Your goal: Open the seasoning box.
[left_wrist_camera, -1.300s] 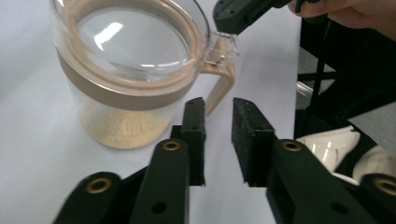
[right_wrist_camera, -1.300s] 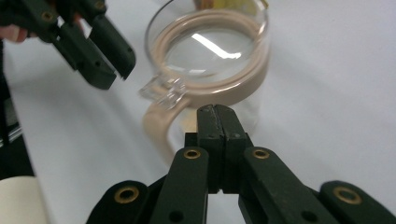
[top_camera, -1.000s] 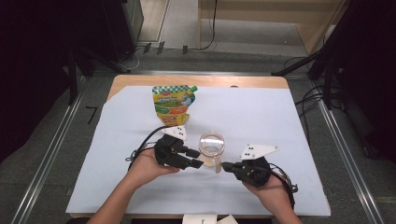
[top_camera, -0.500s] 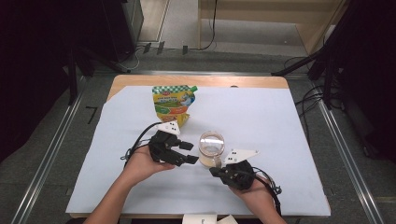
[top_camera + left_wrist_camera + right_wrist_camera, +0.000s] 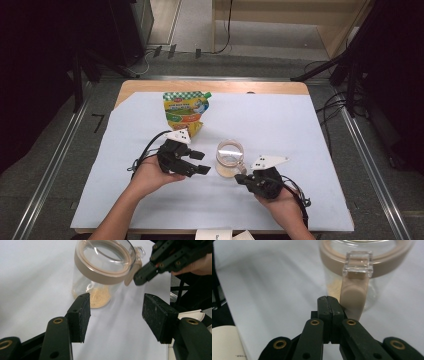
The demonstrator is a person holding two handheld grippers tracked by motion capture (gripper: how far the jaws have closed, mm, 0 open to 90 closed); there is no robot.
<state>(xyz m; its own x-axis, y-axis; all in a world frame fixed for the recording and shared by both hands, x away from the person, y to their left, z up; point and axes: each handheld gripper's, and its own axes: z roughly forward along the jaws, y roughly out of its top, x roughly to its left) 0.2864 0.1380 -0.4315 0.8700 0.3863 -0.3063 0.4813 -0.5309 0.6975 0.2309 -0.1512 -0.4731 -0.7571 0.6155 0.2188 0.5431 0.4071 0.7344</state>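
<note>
My left gripper sits left of the jar, jaws just opened wider, empty; right gripper pinched together

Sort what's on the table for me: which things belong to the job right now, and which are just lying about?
In the job:
- glass jar with yellowish powder at the bottom
- its beige lid latch
- right gripper, jaws shut, tips at the latch
- left gripper, jaws apart, nothing between them

Lying about:
- colourful pouch behind the jar
- white sheet covering the table
</note>
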